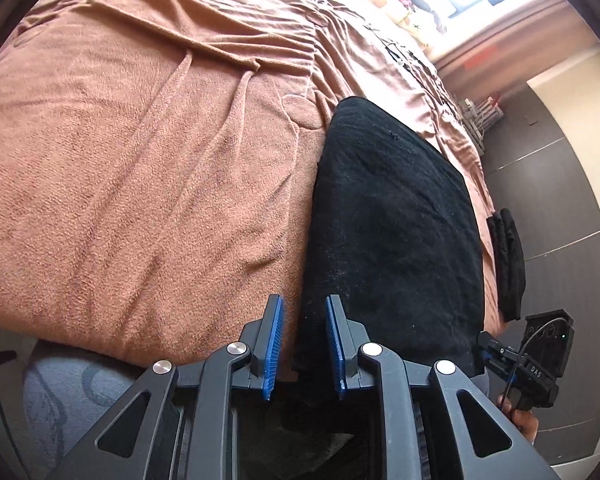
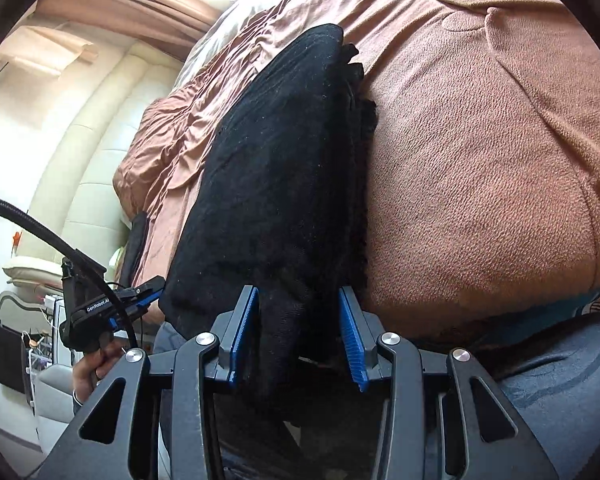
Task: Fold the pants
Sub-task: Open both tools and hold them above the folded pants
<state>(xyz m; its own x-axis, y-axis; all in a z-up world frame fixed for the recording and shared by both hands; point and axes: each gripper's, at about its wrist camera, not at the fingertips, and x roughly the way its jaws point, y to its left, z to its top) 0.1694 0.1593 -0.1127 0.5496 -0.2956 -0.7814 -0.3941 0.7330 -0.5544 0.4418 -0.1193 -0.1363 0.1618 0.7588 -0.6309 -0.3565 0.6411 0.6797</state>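
Black pants point(image 1: 396, 216) lie folded on the brown blanket point(image 1: 139, 184) just ahead of both grippers: left gripper point(image 1: 303, 344) part-spread and empty, right gripper point(image 2: 300, 336) straddling the near edge unpinched, probably before another fold.

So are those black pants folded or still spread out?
Folded: the black pants lie as a compact stack on the brown blanket, layered edges showing along one side.

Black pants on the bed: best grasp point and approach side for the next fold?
Take the pants by the near end hanging over the edge of the brown bedspread, coming from the bedside. That end is free of the bed, so jaws can close around it; the rest lies flat. The stacked layer edges on the picture's right in the right wrist view should be pinched together.
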